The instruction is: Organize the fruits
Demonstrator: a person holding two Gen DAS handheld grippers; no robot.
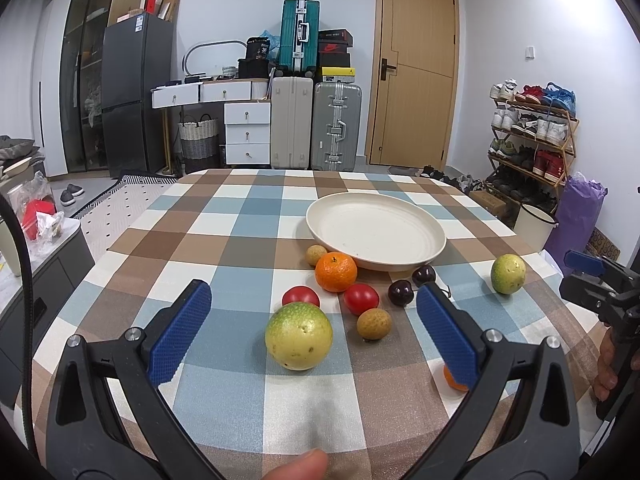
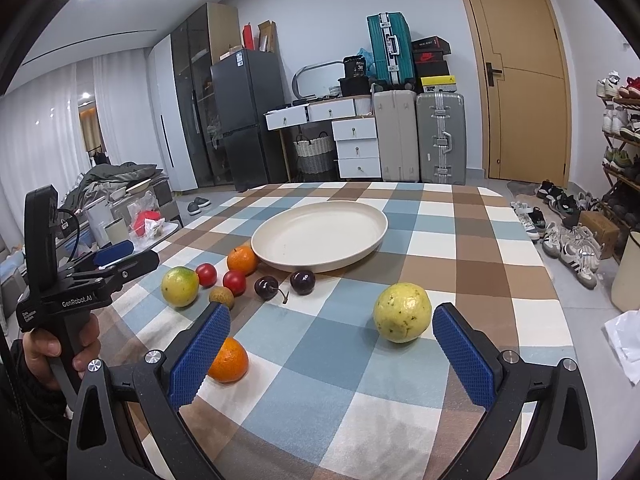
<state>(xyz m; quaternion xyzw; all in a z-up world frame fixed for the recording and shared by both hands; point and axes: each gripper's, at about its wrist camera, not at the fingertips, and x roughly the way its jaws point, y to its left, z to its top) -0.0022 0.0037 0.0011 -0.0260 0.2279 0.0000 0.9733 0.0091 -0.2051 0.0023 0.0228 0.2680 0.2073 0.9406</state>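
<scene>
Left tool and right tool: both spread apart, holding nothing. Cream plate: bare, on the checked tabletop. Fruits, all loose on the cloth beside it: two guavas, two tangerines, cherry tomatoes, cherries, longans. Sorting apparently not begun.

The left gripper body reads "GenRobot.AI"; a black box shows "36".
</scene>
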